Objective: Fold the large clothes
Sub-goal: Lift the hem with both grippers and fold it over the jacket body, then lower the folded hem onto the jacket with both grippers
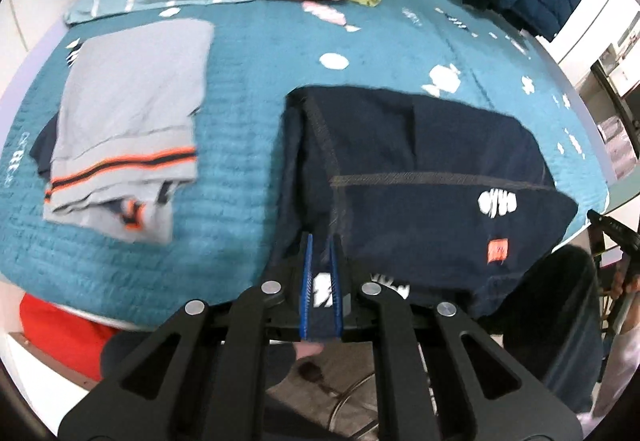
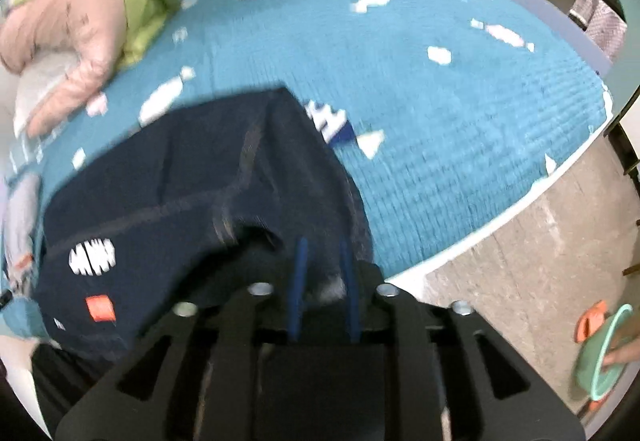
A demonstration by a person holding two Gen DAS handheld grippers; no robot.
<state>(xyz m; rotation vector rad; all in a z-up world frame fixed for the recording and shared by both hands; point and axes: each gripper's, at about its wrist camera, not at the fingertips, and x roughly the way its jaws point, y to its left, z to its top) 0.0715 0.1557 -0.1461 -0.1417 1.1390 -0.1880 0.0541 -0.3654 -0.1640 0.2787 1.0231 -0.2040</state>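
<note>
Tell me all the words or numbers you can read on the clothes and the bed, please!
None can be read.
White print on the navy garment: letter-like shapes, too blurred to read.
Orange patch on the navy garment: too small and blurred to read.
White marks on the teal bedspread: blurred in both views; some look like rows of print, none legible.
</note>
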